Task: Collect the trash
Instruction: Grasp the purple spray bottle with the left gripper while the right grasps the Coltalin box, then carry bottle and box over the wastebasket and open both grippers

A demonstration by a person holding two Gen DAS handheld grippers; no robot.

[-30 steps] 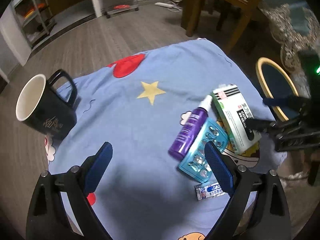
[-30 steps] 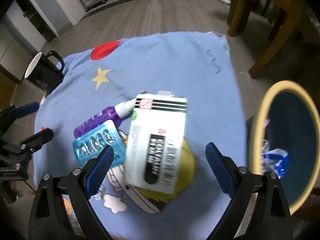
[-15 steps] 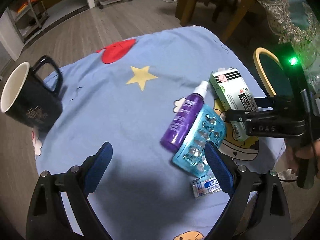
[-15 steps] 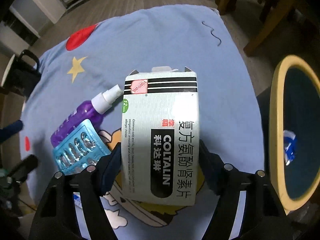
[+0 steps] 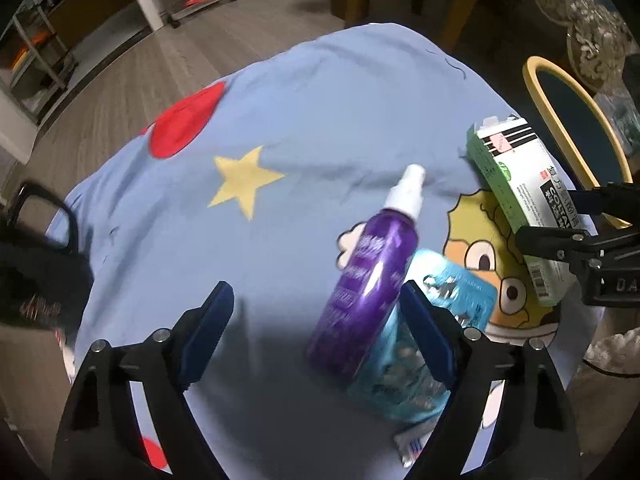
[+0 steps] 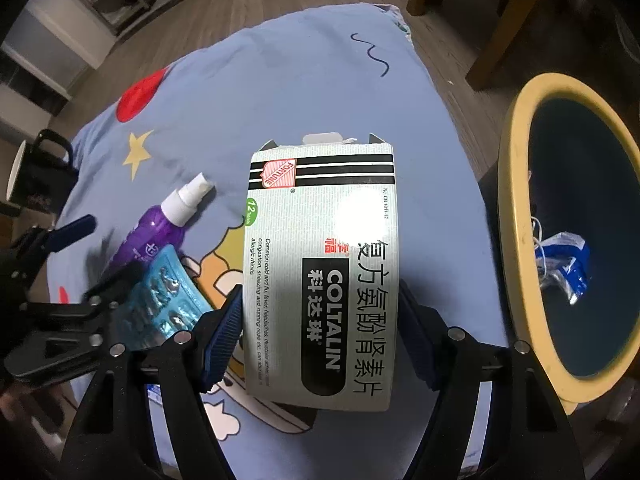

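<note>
A white-and-green medicine box (image 6: 320,272) is clamped between the pads of my right gripper (image 6: 320,292). In the left wrist view the box (image 5: 516,200) is tilted, with its far end up off the blue cloth (image 5: 320,100). My left gripper (image 5: 316,294) hangs low over a purple spray bottle (image 5: 368,276), and its jaws are closing. The bottle lies between them beside the right finger (image 5: 428,336); the left finger stands well clear. A blue blister pack (image 5: 404,376) lies partly under the bottle and that finger.
A yellow-rimmed bin (image 6: 516,208) stands off the table's right edge with a blue wrapper (image 6: 560,260) inside. A black mug (image 6: 36,176) sits at the left edge. A small wrapper (image 5: 408,444) lies near the front. Wooden chair legs (image 6: 504,24) stand behind.
My right gripper closed on the medicine box and keeps hold of it. My left gripper dropped toward the purple bottle, and its jaws have narrowed.
</note>
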